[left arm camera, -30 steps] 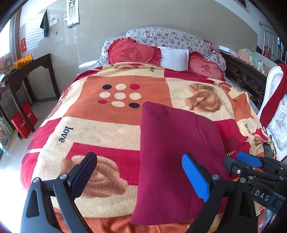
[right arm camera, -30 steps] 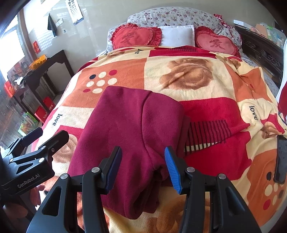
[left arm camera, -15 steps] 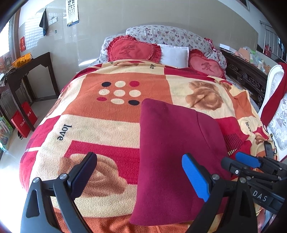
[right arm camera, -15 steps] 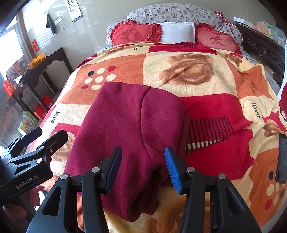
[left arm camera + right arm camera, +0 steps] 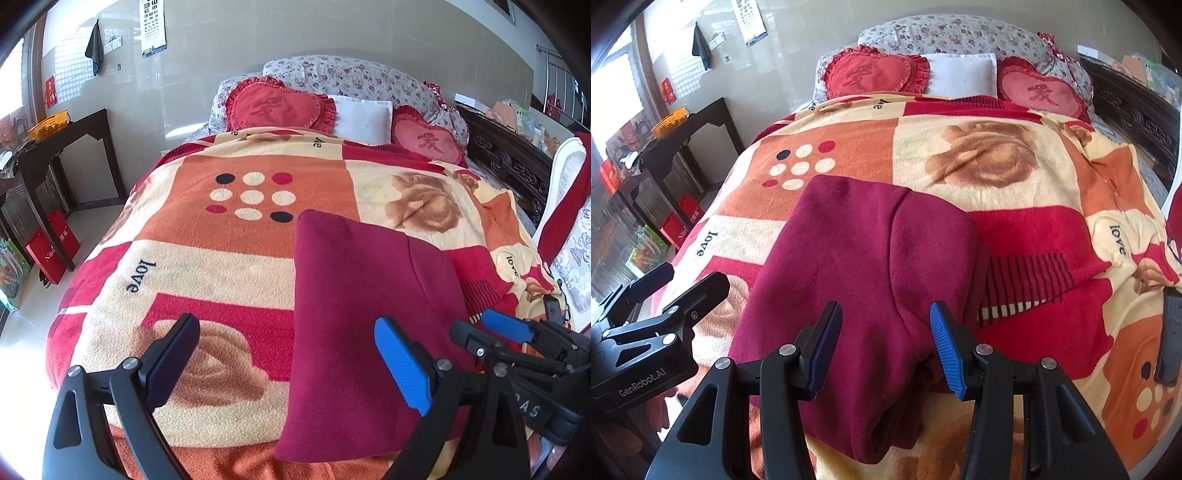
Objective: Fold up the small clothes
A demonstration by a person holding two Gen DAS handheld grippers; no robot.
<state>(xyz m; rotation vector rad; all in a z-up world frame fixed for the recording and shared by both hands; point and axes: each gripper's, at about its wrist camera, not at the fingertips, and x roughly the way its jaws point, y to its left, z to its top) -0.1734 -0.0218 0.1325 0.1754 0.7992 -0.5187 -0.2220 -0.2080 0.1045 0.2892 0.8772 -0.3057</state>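
Your garment [image 5: 369, 317] lies folded near the foot of the bed, on the blanket [image 5: 229, 236], its left edge running straight and its far edge rounded at the corners. Your left gripper [image 5: 288, 362] hovers over that left edge with jaws spread wide, nothing between them. Your right gripper [image 5: 884, 343] hangs over the garment's near end, jaws also spread, empty; the cloth bunches below them. To the left you have bare blanket up to the bed's edge. To the right, a dark flat object [image 5: 1169, 332] lies on the blanket. Pillows [image 5: 358, 114] sit well apart at the head.
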